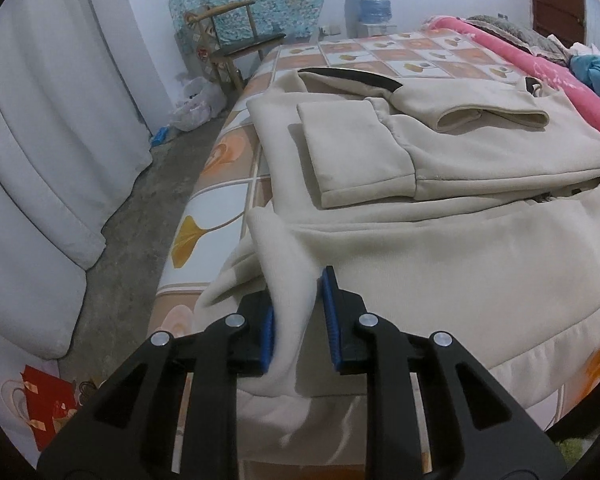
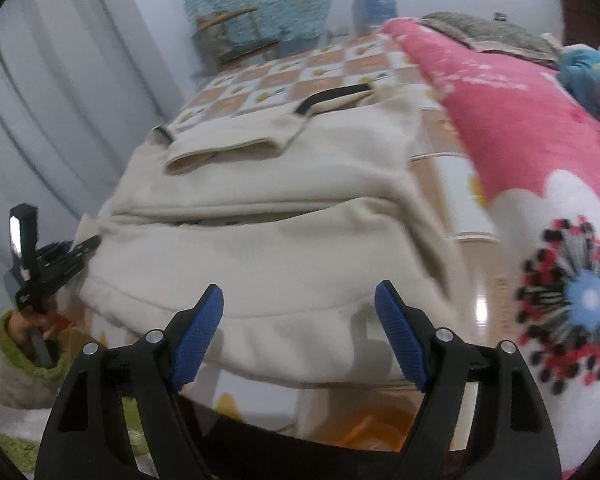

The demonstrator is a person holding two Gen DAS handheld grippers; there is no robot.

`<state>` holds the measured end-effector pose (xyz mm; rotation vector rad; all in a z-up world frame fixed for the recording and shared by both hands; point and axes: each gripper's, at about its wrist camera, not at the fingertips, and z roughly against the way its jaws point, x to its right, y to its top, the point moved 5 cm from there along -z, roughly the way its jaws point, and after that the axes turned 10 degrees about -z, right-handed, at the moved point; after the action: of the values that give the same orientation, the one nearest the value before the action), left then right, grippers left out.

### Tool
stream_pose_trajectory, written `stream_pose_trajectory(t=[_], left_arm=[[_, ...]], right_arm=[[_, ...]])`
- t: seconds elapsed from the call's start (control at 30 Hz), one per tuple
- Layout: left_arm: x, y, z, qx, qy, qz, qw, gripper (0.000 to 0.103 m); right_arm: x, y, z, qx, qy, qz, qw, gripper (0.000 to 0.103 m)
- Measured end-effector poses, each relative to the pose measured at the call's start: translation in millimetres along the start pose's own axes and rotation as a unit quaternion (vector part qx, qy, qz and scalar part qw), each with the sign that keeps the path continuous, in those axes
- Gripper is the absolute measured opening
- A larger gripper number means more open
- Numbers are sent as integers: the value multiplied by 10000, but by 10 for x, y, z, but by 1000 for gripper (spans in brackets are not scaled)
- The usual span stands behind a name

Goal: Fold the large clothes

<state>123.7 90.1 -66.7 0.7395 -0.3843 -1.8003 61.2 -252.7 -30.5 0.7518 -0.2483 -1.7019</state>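
A cream hooded sweatshirt (image 1: 440, 240) lies on the bed with both sleeves folded across its body; it also shows in the right wrist view (image 2: 280, 220). My left gripper (image 1: 298, 312) is shut on the sweatshirt's near left bottom corner, a fold of cloth pinched between the blue pads (image 1: 334, 332). My right gripper (image 2: 300, 332) is open and empty, its jaws wide apart just above the near hem. The left gripper also shows at the left in the right wrist view (image 2: 56, 260), held in a hand at the cloth's corner.
The bed has a tiled-pattern sheet (image 1: 224, 200). A pink floral quilt (image 2: 540, 200) lies along the right side. White curtains (image 1: 40, 140) hang at the left over bare floor (image 1: 140, 220). A wooden chair (image 1: 236, 52) and a water bottle (image 1: 374, 0) stand beyond the bed.
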Motion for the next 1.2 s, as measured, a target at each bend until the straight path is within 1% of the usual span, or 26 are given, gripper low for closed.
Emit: stream_pose_trajectory(t=[0.07,0.13,0.17,0.23,0.3,0.33,0.4,0.47,0.57,0.6,0.63,0.7,0.73,0.8,0.87,0.93,0.97,1.03,1.1,1.2], left_arm=[[1,-4,-6,3,23,-37,10000,20],[8,-11,-7,2,64,-81,9999,20],[11,-8,-13,0,75,-93,9999,20],[27,8,-30,-1,85,-95,9999,20],[31,9,-29,-1,87,-99,9999,20],[30,9,-29,0,90,-107,9999,20],[26,8,-29,-2,97,-128,9999,20],[39,12,-23,-3,93,-130,9999,20],[53,14,-19,-1,94,-123,9999,20],[50,13,-18,1,93,-120,9999,20],[50,13,-19,0,97,-123,9999,20],[47,13,-19,8,90,-131,9999,20],[50,14,-19,3,88,-129,9999,20],[49,14,-20,-5,87,-127,9999,20],[52,13,-21,-6,91,-127,9999,20],[60,13,-18,-14,101,-138,9999,20],[65,12,-16,-15,104,-141,9998,20],[67,13,-17,-11,100,-141,9999,20],[67,12,-13,-19,87,-142,9999,20],[80,16,-14,-22,77,-137,9999,20]], right_arm=[[91,55,-4,50,-130,-82,9999,72],[174,117,-38,47,-324,-158,9993,68],[219,152,-57,52,-446,-197,9988,68],[269,195,-90,19,-559,-213,9982,67],[332,239,-157,-108,-674,-184,9975,65],[350,257,-199,-199,-659,-170,9975,61],[380,283,-308,-435,-618,-185,9970,57],[403,306,-436,-692,-673,-199,9951,54],[434,317,-513,-901,-724,-231,9930,49],[451,329,-517,-933,-719,-265,9927,42],[467,343,-515,-944,-739,-289,9924,28],[450,347,-465,-943,-565,-272,9936,16],[402,339,-403,-859,-465,-182,9950,13],[246,305,-270,-672,-254,214,9972,10],[-16,213,-57,-372,9,929,9950,10],[-140,136,34,-251,-41,1339,9907,10],[-132,108,21,-276,-144,1396,9897,10],[-32,119,-47,-374,-228,1228,9915,10],[134,185,-161,-553,-143,787,9953,12],[283,293,-256,-657,179,272,9973,37]])
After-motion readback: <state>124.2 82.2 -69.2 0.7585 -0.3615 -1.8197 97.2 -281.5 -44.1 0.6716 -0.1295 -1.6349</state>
